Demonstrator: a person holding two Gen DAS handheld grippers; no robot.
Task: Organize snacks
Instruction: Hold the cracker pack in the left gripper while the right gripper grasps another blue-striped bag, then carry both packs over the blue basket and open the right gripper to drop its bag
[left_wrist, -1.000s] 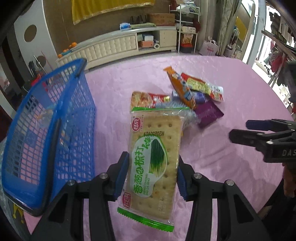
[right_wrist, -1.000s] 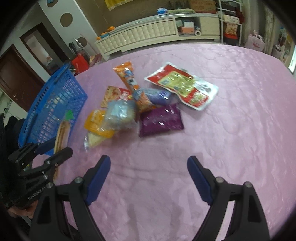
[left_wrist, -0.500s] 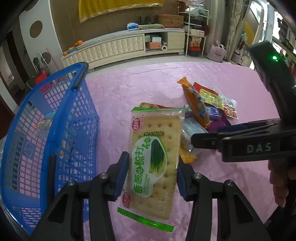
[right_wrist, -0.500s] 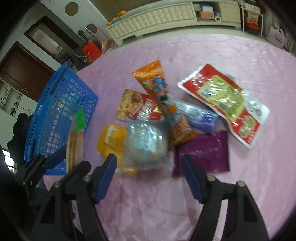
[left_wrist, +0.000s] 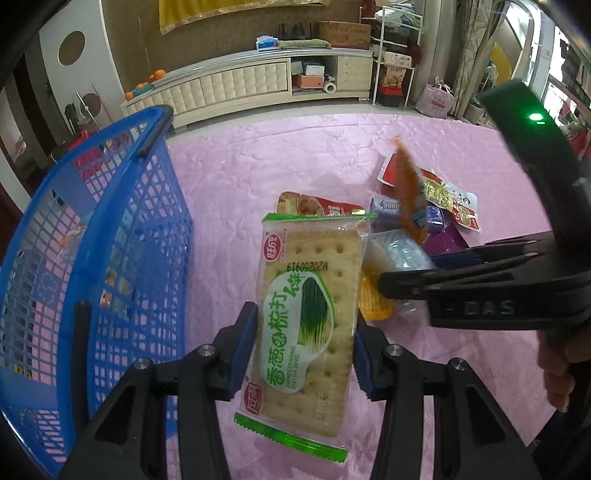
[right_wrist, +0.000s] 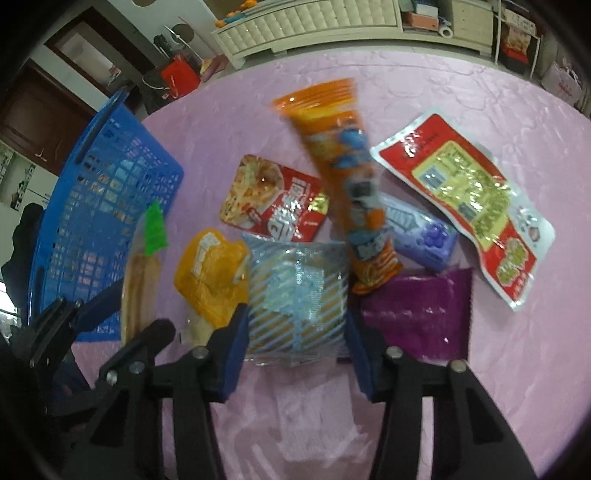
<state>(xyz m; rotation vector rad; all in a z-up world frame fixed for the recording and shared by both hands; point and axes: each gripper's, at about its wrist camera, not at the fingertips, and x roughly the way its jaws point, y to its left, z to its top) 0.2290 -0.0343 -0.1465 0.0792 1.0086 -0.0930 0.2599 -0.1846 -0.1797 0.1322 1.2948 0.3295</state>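
Note:
My left gripper (left_wrist: 304, 350) is shut on a green-and-white cracker pack (left_wrist: 308, 306) and holds it above the pink table, just right of the blue basket (left_wrist: 85, 266). My right gripper (right_wrist: 293, 347) has its jaws on both sides of a clear blue-striped snack pack (right_wrist: 297, 291) at the near edge of the snack pile; the pack fills the gap. An orange tube pack (right_wrist: 343, 177) stands tilted and blurred on the pile. The right gripper (left_wrist: 384, 286) also shows in the left wrist view.
Around the striped pack lie a yellow pouch (right_wrist: 212, 273), a red noodle pack (right_wrist: 273, 199), a purple pack (right_wrist: 417, 314), a violet candy pack (right_wrist: 421, 236) and a red-and-gold pack (right_wrist: 465, 199). The pink tablecloth (right_wrist: 517, 350) covers the table.
My right gripper has moved forward into the pile and its jaws have narrowed around the striped pack. The orange tube has tipped up. My left gripper still holds the crackers by the basket.

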